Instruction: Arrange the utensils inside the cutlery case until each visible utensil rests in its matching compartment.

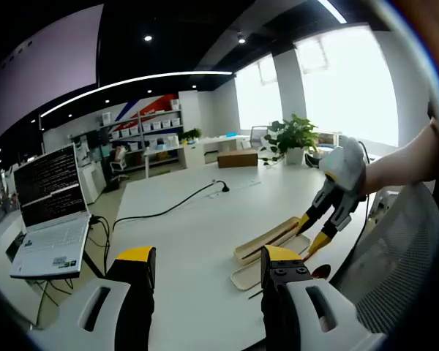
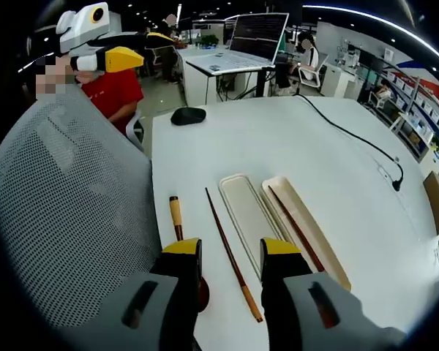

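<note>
Right gripper [image 2: 230,252] spread wide over the white table [image 2: 278,146], straddling a loose brown chopstick [image 2: 233,252]; second chopstick [image 2: 296,228] inside the beige case tray [image 2: 307,227], flat lid [image 2: 249,216] just left. Left gripper [image 1: 208,263] likewise spread, well apart. Grey mesh chair back [image 2: 66,212] crowding the near left edge; black mouse [image 2: 188,115] and open laptop [image 2: 252,44] far off.

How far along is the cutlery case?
Done: one chopstick lies in the case. In hand: nothing; the right gripper hovers open over the second chopstick. Left: that chopstick and the spoon on the table; the lid lies beside the case.
</note>
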